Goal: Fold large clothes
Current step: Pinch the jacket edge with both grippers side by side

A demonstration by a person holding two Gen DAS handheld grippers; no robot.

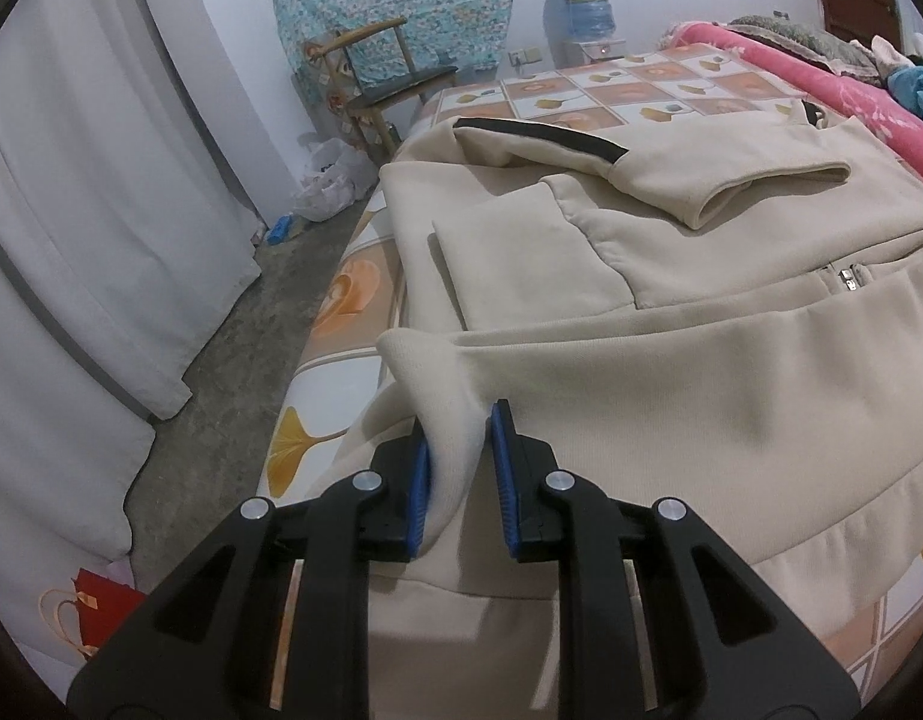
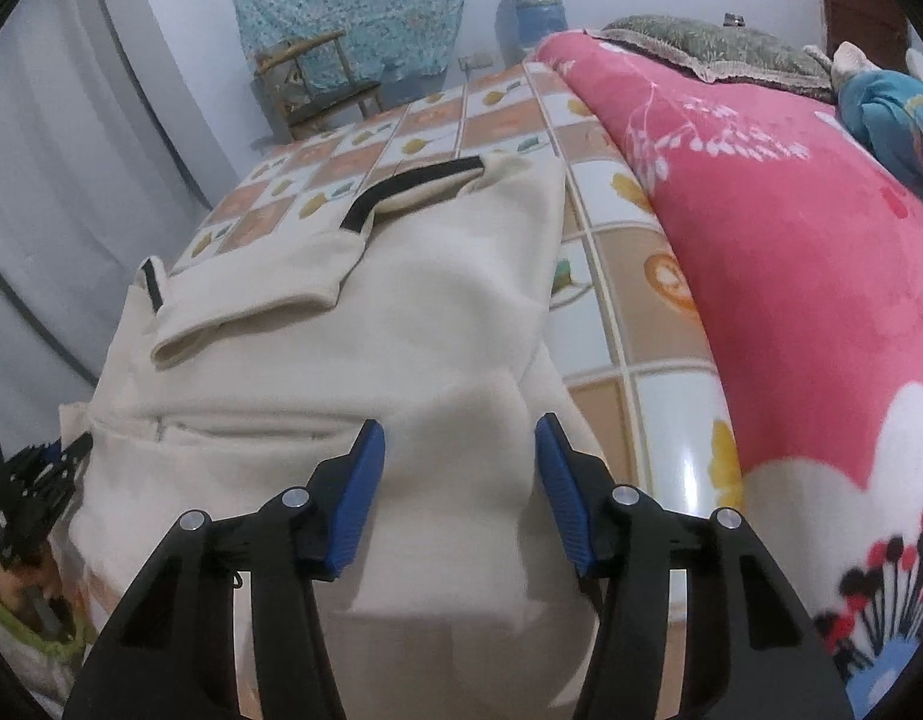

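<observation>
I am watching a cream jacket [image 1: 671, 324] lying spread on the bed [image 1: 611, 84], over its tiled-pattern sheet, with one sleeve [image 1: 701, 180] folded across the body. My left gripper [image 1: 458, 450] is pinching a raised fold of the jacket's near edge, its jaws nearly closed on the cloth. My right gripper [image 2: 458, 462] is hanging over the jacket [image 2: 365, 330], its jaws about half open with fabric lying below and between them but the blue pads [image 2: 359, 492] not pressing on it. A pink blanket [image 2: 791, 252] is lying just beside the jacket.
</observation>
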